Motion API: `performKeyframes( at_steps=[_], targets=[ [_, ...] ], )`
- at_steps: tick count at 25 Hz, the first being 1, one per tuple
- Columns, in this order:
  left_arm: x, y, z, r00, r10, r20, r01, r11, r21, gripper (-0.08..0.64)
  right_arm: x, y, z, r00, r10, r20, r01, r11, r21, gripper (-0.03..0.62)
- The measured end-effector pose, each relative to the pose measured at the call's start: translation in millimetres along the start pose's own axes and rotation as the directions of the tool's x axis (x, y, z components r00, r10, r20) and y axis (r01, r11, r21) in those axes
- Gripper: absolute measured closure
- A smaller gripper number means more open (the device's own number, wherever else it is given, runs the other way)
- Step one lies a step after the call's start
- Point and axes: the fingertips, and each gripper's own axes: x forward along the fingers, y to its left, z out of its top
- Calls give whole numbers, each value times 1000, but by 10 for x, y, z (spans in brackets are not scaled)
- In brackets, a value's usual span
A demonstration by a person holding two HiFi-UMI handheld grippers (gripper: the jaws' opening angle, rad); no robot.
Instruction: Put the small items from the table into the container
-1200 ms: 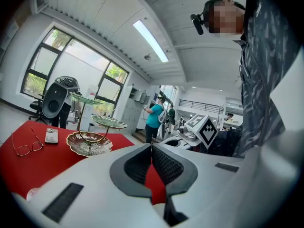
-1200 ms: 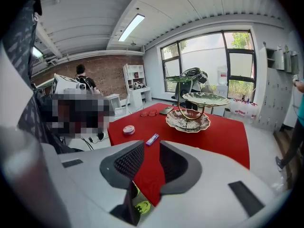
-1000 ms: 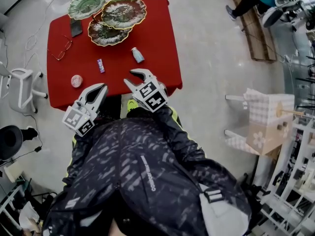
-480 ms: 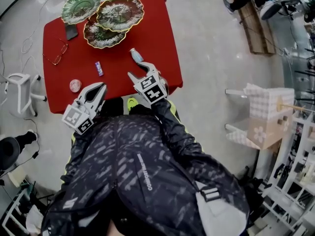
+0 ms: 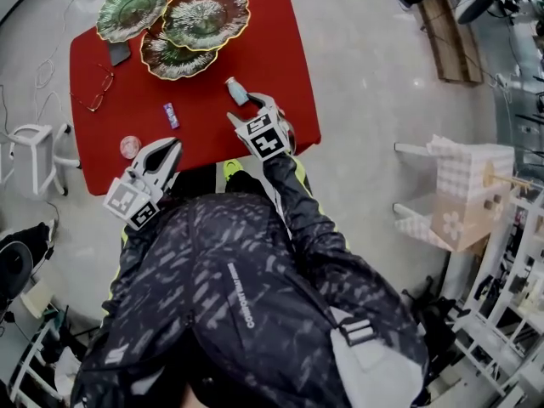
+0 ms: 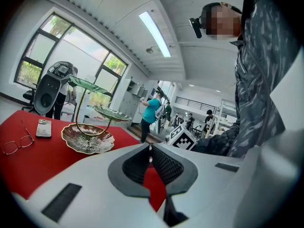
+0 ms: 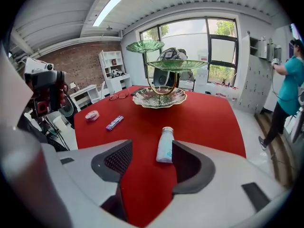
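In the head view the small bottle (image 5: 236, 92) lies on the red table (image 5: 280, 49) just above the right gripper (image 5: 253, 110), with bare cloth to its right as far as the edge, while in the left gripper view the left gripper (image 6: 151, 148) has its 2 jaws together and empty over the table's near edge, and in the right gripper view the jaws are opening with the bottle lying between their tips, close beside the right-hand pad.
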Motion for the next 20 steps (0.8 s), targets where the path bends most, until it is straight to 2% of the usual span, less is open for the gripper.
performKeyframes(
  at_steps=[7, 20],
  targets=[
    [4, 29, -33, 1000, 1, -10, -1, 1000, -20, 548, 252, -201, -144, 999, -9, -36, 10, 999, 37, 334],
    [-60, 101, -28, 1000, 23, -13, -23, 999, -38, 548, 555, -324, -346, 993, 0, -122, 4, 999, 35, 333]
  ],
)
